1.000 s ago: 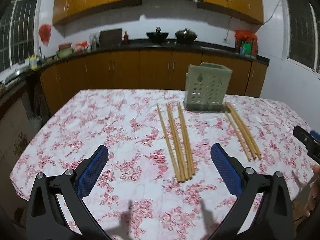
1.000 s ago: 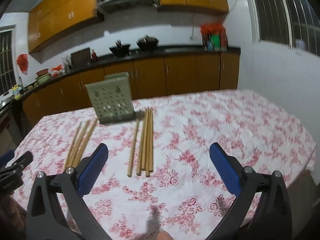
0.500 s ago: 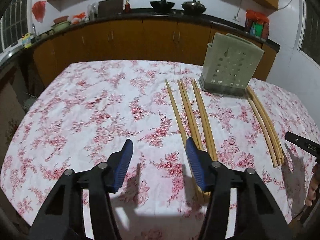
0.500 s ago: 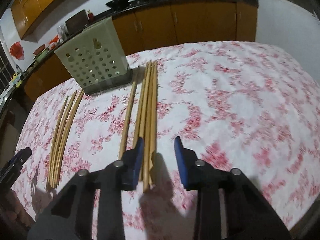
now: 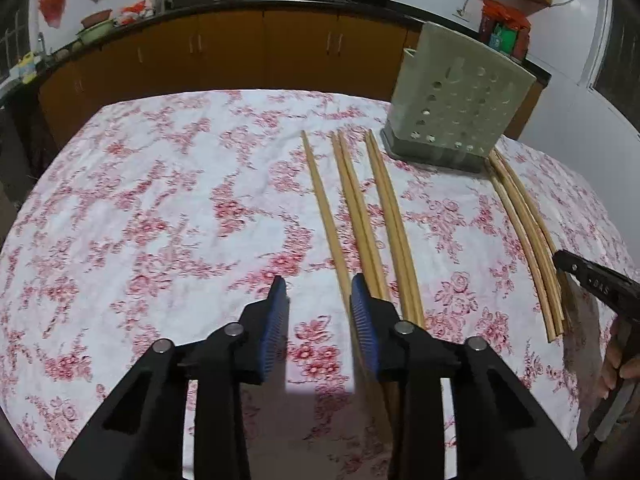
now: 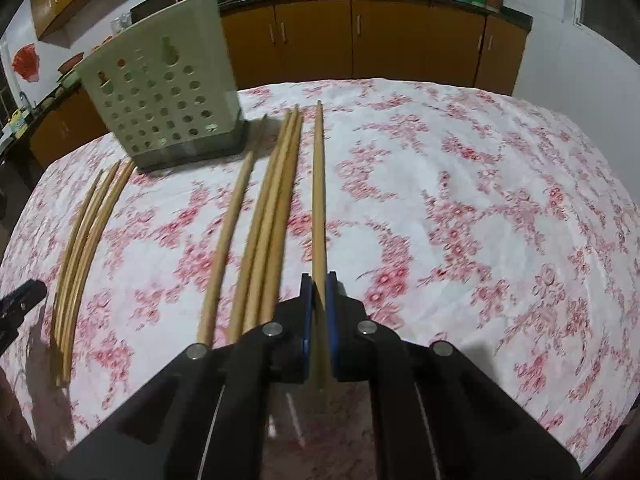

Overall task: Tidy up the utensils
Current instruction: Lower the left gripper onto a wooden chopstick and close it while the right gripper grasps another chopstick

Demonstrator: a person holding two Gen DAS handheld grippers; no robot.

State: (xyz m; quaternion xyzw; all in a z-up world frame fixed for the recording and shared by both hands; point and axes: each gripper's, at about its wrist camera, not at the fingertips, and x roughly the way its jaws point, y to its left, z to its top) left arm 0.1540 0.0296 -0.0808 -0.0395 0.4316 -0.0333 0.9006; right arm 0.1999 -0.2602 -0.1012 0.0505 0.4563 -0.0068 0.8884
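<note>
Several long wooden chopsticks lie lengthwise on the floral tablecloth in front of a grey-green perforated holder, also seen in the right wrist view. My left gripper is low over the cloth, its jaws partly closed with a gap; the leftmost chopstick runs into that gap, not clamped. My right gripper is shut on one chopstick, the rightmost of its group. Other chopsticks lie just left of it.
A second bunch of chopsticks lies right of the holder; the right gripper's tip sits beside it. Kitchen counter and brown cabinets stand behind the table. The table's front edge is close below both grippers.
Both grippers dropped toward the table and moved in on the chopsticks. The left jaws narrowed from wide open. The right jaws closed onto one chopstick.
</note>
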